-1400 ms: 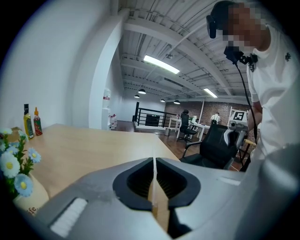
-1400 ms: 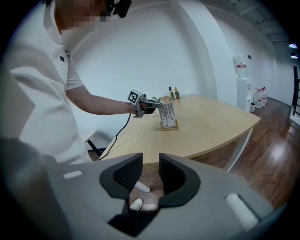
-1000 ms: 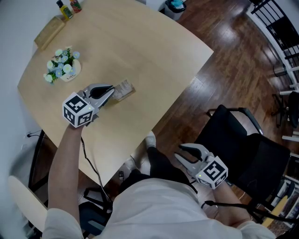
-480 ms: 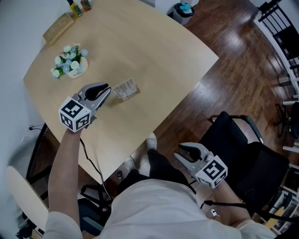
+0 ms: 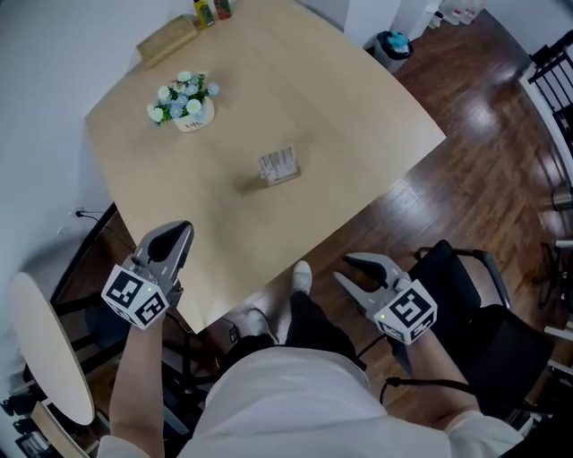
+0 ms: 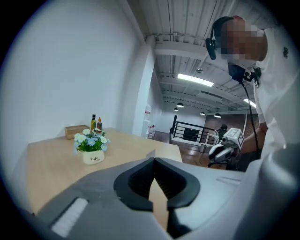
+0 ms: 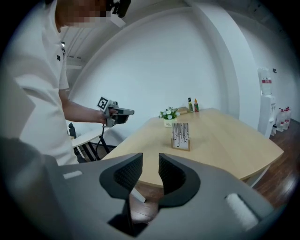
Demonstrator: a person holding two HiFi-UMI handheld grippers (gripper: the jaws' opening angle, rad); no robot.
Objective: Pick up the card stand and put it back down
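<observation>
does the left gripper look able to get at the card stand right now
Probably yes. The left gripper is at the near edge of the table, jaws just closed on nothing, and only bare tabletop lies between it and the card stand; the flower pot stands well aside.

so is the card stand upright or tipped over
Upright. In the right gripper view the card stand sits on its base on the table, card face vertical, nothing touching it.

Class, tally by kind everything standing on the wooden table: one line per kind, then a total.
Card stand: 1
Flower pot: 1
Wooden box: 1
Small bottles: 2
Total: 5
</observation>
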